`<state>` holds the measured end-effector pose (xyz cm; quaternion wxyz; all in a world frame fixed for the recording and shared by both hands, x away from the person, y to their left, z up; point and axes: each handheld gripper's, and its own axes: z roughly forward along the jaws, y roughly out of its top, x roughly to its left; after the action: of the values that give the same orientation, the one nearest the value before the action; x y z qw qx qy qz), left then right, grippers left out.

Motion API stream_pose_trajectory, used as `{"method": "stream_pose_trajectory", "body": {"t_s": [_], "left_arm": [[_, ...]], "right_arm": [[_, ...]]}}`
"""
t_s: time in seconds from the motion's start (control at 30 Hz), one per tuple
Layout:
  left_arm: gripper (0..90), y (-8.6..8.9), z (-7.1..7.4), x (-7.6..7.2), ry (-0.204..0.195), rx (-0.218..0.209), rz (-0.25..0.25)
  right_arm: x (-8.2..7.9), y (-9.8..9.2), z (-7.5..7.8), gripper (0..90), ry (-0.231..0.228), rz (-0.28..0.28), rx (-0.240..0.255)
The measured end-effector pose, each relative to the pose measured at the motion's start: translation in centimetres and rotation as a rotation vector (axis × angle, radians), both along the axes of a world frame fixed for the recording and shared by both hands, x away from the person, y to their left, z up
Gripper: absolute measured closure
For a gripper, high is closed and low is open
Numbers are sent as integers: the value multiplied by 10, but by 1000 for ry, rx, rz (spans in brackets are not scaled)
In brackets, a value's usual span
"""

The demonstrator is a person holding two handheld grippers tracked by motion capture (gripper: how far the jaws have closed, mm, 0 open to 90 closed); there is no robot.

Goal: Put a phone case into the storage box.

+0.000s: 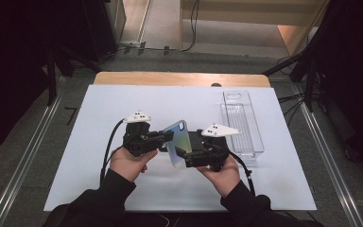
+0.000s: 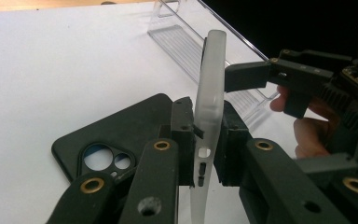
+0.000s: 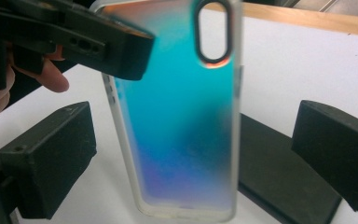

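We hold the iridescent translucent phone case (image 1: 178, 142) upright at frame centre, pinched edgewise by the left tool (image 2: 204, 142). The right tool (image 3: 191, 158), jaws spread, flanks it without contact. Transfer unfinished; black phone case (image 2: 116, 140) lies on the white table (image 1: 99, 113).

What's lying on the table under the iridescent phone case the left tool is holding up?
A black phone case lies flat on the white table, camera cutouts visible, beneath the iridescent case clamped in the left tool. The tools cover its far end, so what lies there is hidden.
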<state>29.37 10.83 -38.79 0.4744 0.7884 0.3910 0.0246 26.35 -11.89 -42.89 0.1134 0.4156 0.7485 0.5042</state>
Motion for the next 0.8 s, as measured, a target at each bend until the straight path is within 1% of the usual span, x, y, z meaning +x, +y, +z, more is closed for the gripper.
{"method": "stream_pose_trajectory", "body": {"t_s": [0.1, 0.2, 0.3, 0.57, 0.6, 0.63, 0.8], "left_arm": [[809, -3, -1, -1, 6, 1, -5], [809, -7, -2, -3, 6, 10, -15], [809, -10, -3, -5, 8, 10, -23], [809, -16, -4, -8, 12, 15, -38], [809, -16, -4, -8, 13, 13, -38], [809, -17, -4, -9, 15, 14, -42], [808, -20, -5, -10, 16, 18, -42]], "right_arm": [[0, 5, -2, 0, 8, -3, -13], [0, 7, -4, 0, 17, -9, -13], [0, 8, -5, 0, 25, -14, -10], [1, 11, -7, 0, 23, -14, -25], [0, 12, -7, 16, 25, -16, -26], [0, 11, -7, 51, 24, -20, -27], [2, 11, -9, 60, 31, -25, -29]]}}
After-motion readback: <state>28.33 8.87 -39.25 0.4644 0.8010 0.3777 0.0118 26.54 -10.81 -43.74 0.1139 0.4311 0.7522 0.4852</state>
